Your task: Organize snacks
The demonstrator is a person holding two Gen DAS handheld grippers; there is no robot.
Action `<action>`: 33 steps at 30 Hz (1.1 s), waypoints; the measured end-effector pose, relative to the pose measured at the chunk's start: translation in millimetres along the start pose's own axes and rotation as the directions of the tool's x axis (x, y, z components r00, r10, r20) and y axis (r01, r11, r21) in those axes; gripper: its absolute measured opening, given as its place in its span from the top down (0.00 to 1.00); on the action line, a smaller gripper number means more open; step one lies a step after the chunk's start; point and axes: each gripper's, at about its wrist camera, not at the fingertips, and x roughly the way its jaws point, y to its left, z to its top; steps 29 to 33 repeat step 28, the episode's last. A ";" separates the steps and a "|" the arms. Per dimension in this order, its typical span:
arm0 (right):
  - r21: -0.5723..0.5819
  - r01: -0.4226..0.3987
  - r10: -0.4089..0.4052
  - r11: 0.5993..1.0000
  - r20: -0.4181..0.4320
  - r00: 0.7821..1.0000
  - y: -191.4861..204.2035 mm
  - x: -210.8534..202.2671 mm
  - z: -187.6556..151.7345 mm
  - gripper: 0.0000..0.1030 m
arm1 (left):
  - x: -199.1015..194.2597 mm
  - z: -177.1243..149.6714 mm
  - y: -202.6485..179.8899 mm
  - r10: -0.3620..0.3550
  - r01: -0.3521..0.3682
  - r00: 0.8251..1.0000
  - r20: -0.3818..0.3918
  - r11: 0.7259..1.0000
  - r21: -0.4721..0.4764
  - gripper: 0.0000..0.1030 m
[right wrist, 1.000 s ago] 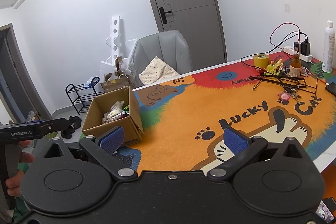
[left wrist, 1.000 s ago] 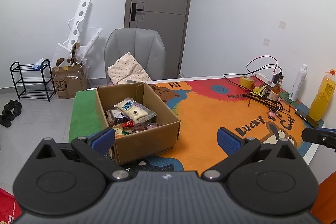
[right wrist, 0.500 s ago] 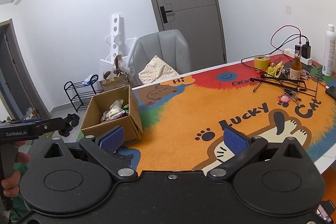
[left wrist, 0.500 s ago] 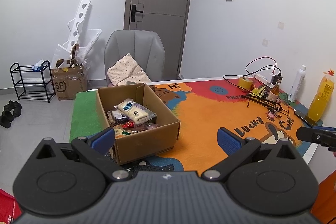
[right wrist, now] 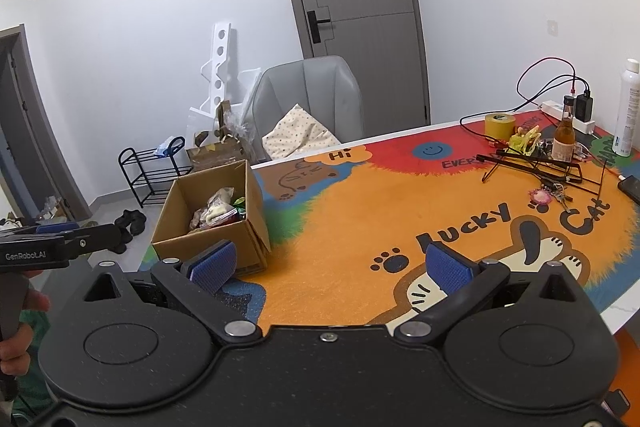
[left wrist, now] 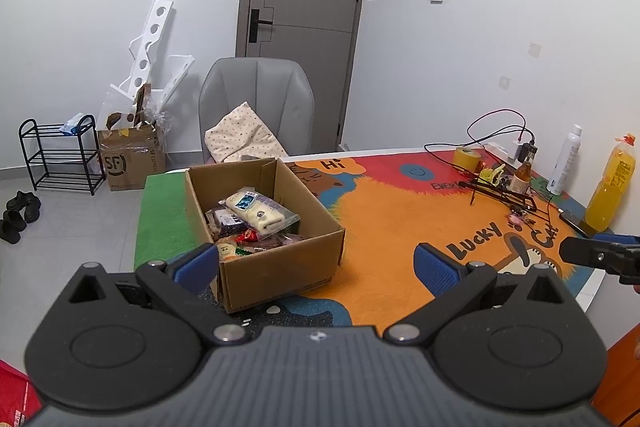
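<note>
The left gripper (left wrist: 316, 265) hangs above the near edge of the table with its blue-padded jaws spread wide and nothing between them; the cardboard box (left wrist: 280, 271) sits just ahead of its left finger, on the colourful cat-print mat (left wrist: 392, 223), open at the top; inside lie the snacks (left wrist: 256, 223), a pale packet with a blue label on top of darker wrappers and a small red one; the right gripper (right wrist: 328, 265) is likewise wide open and empty, poised over the orange part of the mat, with the box ahead and to its left, well apart from its right finger; far ahead and to the right of both tools, by the wall, stand a roll of yellow tape (right wrist: 500, 125), a small brown bottle (right wrist: 563, 143), a white spray can (left wrist: 564, 161) and a bottle of orange drink (left wrist: 610, 187); a grey chair (left wrist: 256, 107) with a dotted cushion stands beyond the box.
</note>
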 end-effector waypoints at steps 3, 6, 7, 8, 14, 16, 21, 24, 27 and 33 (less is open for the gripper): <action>-0.007 0.001 -0.001 1.000 0.000 1.000 1.6 0.5 1.2 0.00 | -0.7 -0.8 -0.2 0.001 -0.001 1.000 0.000 1.000 0.002 0.00; -0.014 0.001 -0.001 1.000 -0.001 1.000 4.4 1.6 2.8 0.00 | -0.6 -0.9 -0.2 0.002 -0.002 1.000 -0.001 1.000 0.002 0.00; -0.017 0.001 -0.001 1.000 -0.001 1.000 5.5 2.5 3.6 0.00 | -0.6 -1.0 -0.2 0.002 -0.002 1.000 -0.002 1.000 0.002 0.00; -0.019 0.000 0.000 1.000 -0.001 1.000 6.3 2.0 3.1 0.00 | -0.7 -1.0 -0.2 0.001 -0.001 1.000 -0.002 1.000 0.002 0.00; -0.033 0.001 -0.002 0.999 -0.012 1.000 10.1 5.7 5.3 0.00 | -0.4 -1.1 -0.3 0.001 -0.001 1.000 0.000 1.000 0.002 0.00; -0.039 -0.001 0.000 0.999 -0.011 1.000 11.9 5.8 7.2 0.00 | -0.5 -1.1 -0.3 -0.001 0.001 1.000 -0.001 1.000 0.005 0.00; -0.054 0.003 -0.004 0.999 -0.009 1.000 15.3 7.3 10.6 0.00 | -2.7 0.3 0.1 -0.003 0.003 1.000 0.008 1.000 0.014 0.00; -0.050 -0.006 0.006 0.999 -0.016 1.000 15.7 9.6 11.6 0.00 | -3.1 2.5 1.0 -0.005 0.004 1.000 0.012 1.000 0.019 0.00; -0.059 -0.006 0.005 0.998 -0.020 1.000 18.1 14.3 12.1 0.00 | -2.8 3.0 1.2 -0.005 0.005 1.000 0.010 1.000 0.021 0.00; -0.059 -0.006 0.005 0.998 -0.020 1.000 18.1 14.3 12.1 0.00 | -2.1 3.9 2.0 -0.006 0.006 1.000 0.008 1.000 0.023 0.00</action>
